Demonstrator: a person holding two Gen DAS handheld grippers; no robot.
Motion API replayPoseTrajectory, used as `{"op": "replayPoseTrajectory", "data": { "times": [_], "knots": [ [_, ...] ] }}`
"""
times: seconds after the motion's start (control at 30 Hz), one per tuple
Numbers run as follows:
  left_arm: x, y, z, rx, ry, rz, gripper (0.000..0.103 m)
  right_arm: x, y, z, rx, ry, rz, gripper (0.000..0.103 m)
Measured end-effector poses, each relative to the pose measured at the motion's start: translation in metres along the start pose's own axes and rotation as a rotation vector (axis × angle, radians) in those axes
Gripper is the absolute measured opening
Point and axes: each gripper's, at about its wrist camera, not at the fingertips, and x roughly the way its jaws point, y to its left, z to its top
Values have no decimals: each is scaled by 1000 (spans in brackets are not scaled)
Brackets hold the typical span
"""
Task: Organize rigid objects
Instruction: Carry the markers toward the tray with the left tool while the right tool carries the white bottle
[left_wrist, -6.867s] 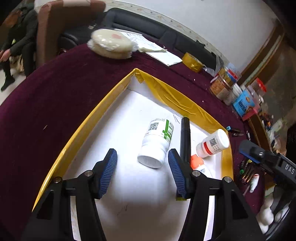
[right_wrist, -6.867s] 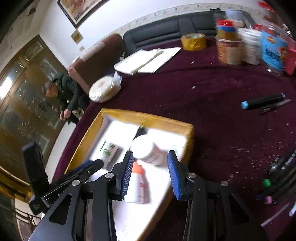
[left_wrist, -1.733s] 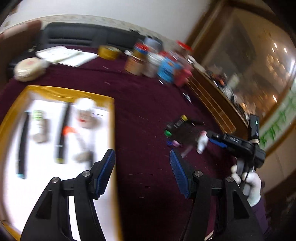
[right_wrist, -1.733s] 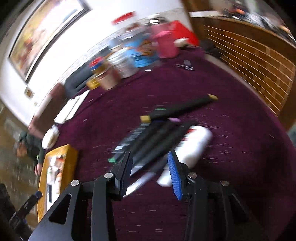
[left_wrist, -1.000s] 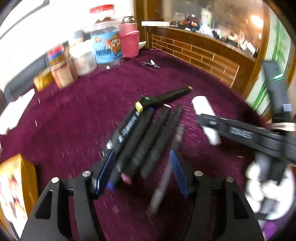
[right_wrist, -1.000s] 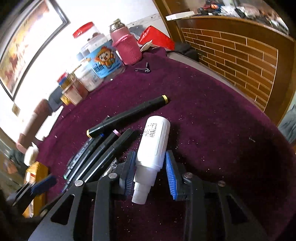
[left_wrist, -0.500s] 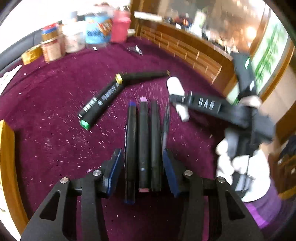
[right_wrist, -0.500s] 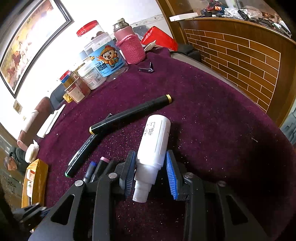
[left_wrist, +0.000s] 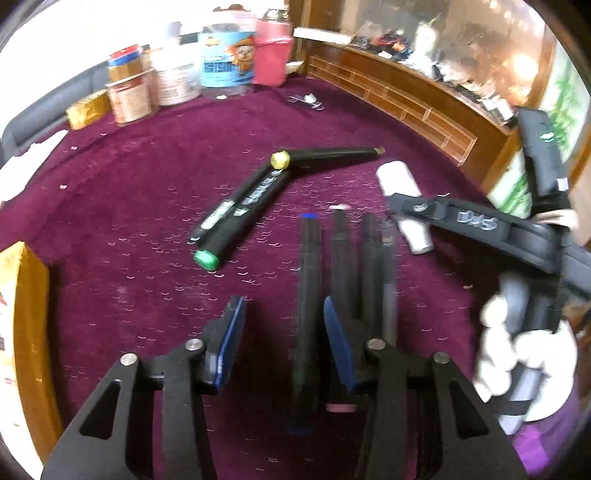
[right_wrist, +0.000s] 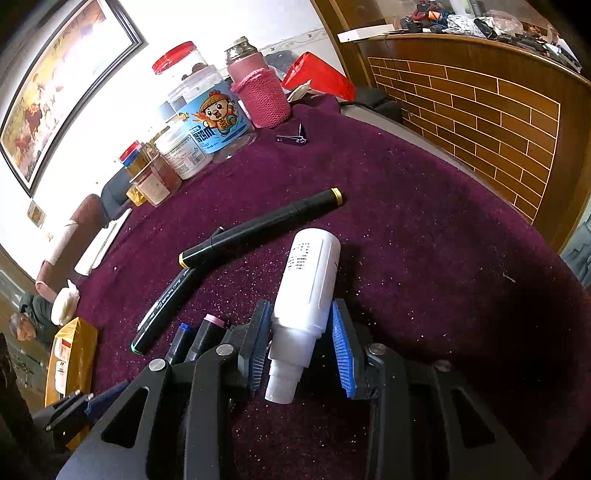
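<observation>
Down over the maroon tablecloth (left_wrist: 147, 192), the left wrist view shows the left gripper (left_wrist: 282, 341), whose jaws have just been closing; a black blue-tipped marker (left_wrist: 308, 295) lies between them against the right pad, with a clear gap to the left pad, so they are not yet clamped. Just right of that pad lie a pink-tipped marker (left_wrist: 340, 258) and two more dark pens side by side. Farther off, a green-capped marker (left_wrist: 236, 229) and a yellow-capped marker (left_wrist: 325, 157) meet at an angle. At the right edge a white-gloved hand (left_wrist: 517, 350) carries the right gripper, a white bottle (left_wrist: 402, 192) partly hidden behind it. Jars (left_wrist: 225, 59) stand at the table's far side, and a yellow-edged tray (left_wrist: 26, 314) shows at left. From the right wrist view, the right gripper (right_wrist: 301, 343) is clamped on the white bottle (right_wrist: 310, 280), both blue pads pressing its sides near the neck, its nozzle toward the camera.
</observation>
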Motion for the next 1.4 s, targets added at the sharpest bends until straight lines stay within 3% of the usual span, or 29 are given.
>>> {"op": "replayPoseTrajectory", "data": {
  "times": [0.03, 0.07, 0.37, 0.4, 0.43, 0.6, 0.77, 0.97, 1.17, 1.4],
  "knots": [
    [4, 4, -1, -5, 15, 3, 21, 0, 0, 0, 2, 0, 2, 30],
    [4, 8, -2, -5, 10, 13, 20, 0, -1, -1, 3, -1, 2, 30],
    [16, -14, 0, 83, -26, 69, 27, 0, 2, -1, -5, -3, -7, 31],
    [16, -14, 0, 75, -27, 61, 24, 0, 2, -1, -5, -4, -7, 31],
    [16, -12, 0, 64, -25, 45, 13, 0, 2, -2, -5, -5, -7, 31],
    [-4, 5, -9, -29, -39, -30, 12, -1, 1, -2, 4, -6, 2, 31],
    [-44, 27, -23, -139, -110, -102, 13, -1, 3, -2, -7, -6, -10, 28],
    [-103, 65, -46, -261, -217, -144, 13, -18, 8, -5, -7, 0, 42, 28],
    [-133, 119, -73, -387, -277, -98, 13, -57, 48, -11, -64, -19, 144, 28],
    [-139, 182, -115, -570, -275, -17, 13, -60, 127, -34, -173, 76, 308, 28]
  ]
}}
